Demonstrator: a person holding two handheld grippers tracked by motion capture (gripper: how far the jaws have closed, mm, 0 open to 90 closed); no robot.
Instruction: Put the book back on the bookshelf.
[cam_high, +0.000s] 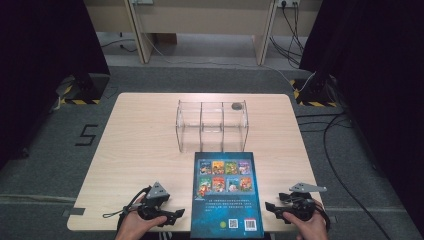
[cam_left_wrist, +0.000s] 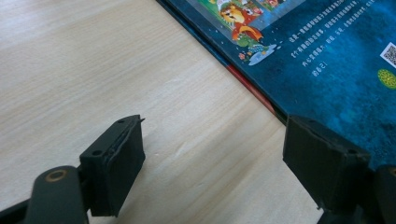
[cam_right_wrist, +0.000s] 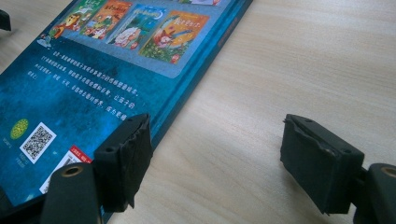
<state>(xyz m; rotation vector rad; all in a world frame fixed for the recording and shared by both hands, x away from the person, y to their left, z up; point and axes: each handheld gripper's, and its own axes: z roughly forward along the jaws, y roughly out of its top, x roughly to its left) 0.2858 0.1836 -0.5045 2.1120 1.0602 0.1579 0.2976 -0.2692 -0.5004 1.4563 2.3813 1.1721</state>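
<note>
A pale wooden desk (cam_high: 145, 150) stands on grey carpet between dark curtains. One book (cam_high: 226, 192) lies flat, back cover up, at the near edge between my two tools, its long axis running near to far. My left tool (cam_high: 172, 216) sits just left of it, jaws wide and empty; my right tool (cam_high: 272, 206) sits just right of it, jaws wide and empty too. Each points inward at a long edge, about equally near. Beyond the book's far end stands one clear three-bay rack (cam_high: 212, 125).
</note>
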